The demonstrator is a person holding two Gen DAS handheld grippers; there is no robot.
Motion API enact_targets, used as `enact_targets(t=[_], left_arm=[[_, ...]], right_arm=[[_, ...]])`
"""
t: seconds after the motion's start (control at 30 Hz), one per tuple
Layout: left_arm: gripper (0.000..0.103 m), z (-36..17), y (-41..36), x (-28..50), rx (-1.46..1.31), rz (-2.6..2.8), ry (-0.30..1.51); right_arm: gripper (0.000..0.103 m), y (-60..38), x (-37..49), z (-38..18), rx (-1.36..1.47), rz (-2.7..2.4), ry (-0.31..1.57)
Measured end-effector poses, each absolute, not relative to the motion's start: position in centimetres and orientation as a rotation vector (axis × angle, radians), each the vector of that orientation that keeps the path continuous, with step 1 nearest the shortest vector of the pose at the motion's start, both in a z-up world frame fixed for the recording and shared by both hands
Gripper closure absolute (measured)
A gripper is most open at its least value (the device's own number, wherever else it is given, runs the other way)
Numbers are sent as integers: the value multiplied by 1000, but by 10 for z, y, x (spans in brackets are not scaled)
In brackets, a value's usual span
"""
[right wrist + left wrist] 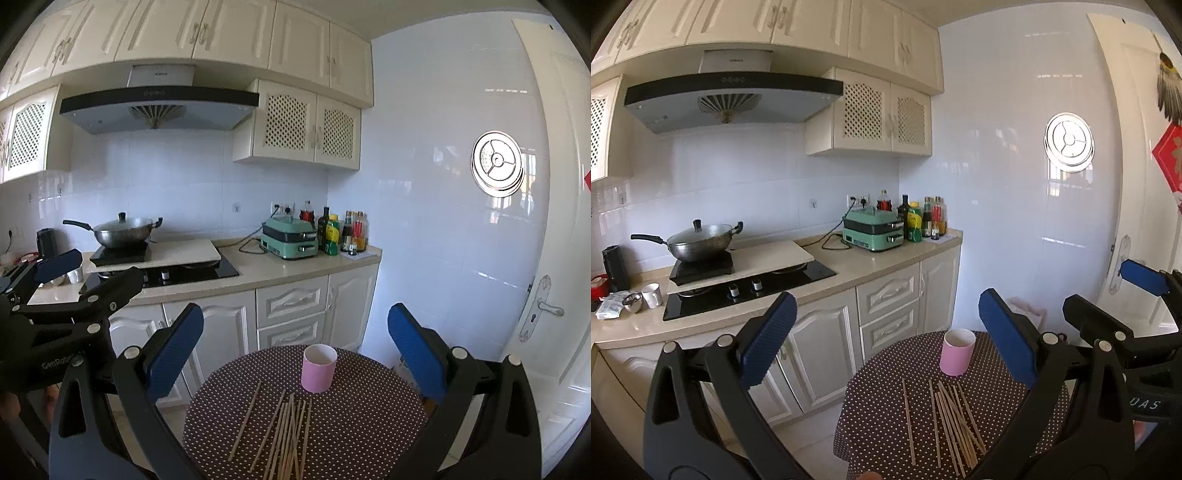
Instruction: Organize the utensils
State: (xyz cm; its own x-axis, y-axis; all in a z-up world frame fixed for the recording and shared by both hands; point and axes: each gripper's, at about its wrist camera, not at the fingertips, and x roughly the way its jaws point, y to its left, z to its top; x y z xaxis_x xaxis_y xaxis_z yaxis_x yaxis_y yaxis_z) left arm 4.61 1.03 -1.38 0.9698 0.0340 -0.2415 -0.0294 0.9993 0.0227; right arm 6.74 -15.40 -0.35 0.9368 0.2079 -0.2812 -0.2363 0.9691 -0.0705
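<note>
Several wooden chopsticks point(951, 421) lie loose on a round dark polka-dot table point(882, 413); they also show in the right wrist view point(284, 432). An empty pink cup point(956, 351) stands upright just behind them, also in the right wrist view point(319, 367). My left gripper point(886, 339) is open and empty, held above and short of the table. My right gripper point(295, 347) is open and empty, likewise above the near side of the table point(369, 424). Each gripper shows at the edge of the other's view.
A kitchen counter point(849, 271) with a stove point(750, 284), wok point(698, 240), green appliance point(873, 230) and bottles point(923, 219) runs behind the table. White base cabinets point(291, 314) stand below. A white door point(546, 306) is at the right.
</note>
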Motion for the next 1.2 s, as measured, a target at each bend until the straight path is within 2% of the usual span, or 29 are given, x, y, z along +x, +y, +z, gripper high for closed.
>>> enact_targets(t=[0.2, 0.4, 0.53, 0.67, 0.73, 0.77, 0.93, 1.0, 1.07, 1.13, 1.2], left_arm=[[6, -27, 1, 85, 40, 24, 301], [6, -56, -9, 140, 34, 37, 469], [6, -84, -13, 179, 30, 13, 611], [6, -118, -11, 210, 4, -8, 755], [6, -140, -6, 222, -23, -15, 826], [6, -150, -3, 228, -38, -20, 853], [6, -202, 13, 253, -119, -21, 1010], [6, -227, 15, 264, -137, -17, 1071], [6, -244, 14, 270, -137, -3, 1109], [10, -262, 14, 277, -146, -5, 1154], [17, -281, 15, 285, -159, -11, 1207]], right_arm=[[7, -162, 107, -17, -98, 248, 338], [7, -167, 156, -44, -105, 285, 453], [7, -171, 190, -69, -85, 327, 565], [8, -181, 234, -113, 10, 364, 776], [13, -190, 253, -137, 81, 380, 882], [21, -193, 258, -145, 100, 381, 919], [35, -203, 288, -205, 167, 391, 1147], [46, -205, 294, -227, 165, 387, 1210], [52, -207, 299, -248, 134, 379, 1266], [59, -208, 304, -266, 122, 377, 1311], [67, -209, 311, -282, 117, 382, 1359]])
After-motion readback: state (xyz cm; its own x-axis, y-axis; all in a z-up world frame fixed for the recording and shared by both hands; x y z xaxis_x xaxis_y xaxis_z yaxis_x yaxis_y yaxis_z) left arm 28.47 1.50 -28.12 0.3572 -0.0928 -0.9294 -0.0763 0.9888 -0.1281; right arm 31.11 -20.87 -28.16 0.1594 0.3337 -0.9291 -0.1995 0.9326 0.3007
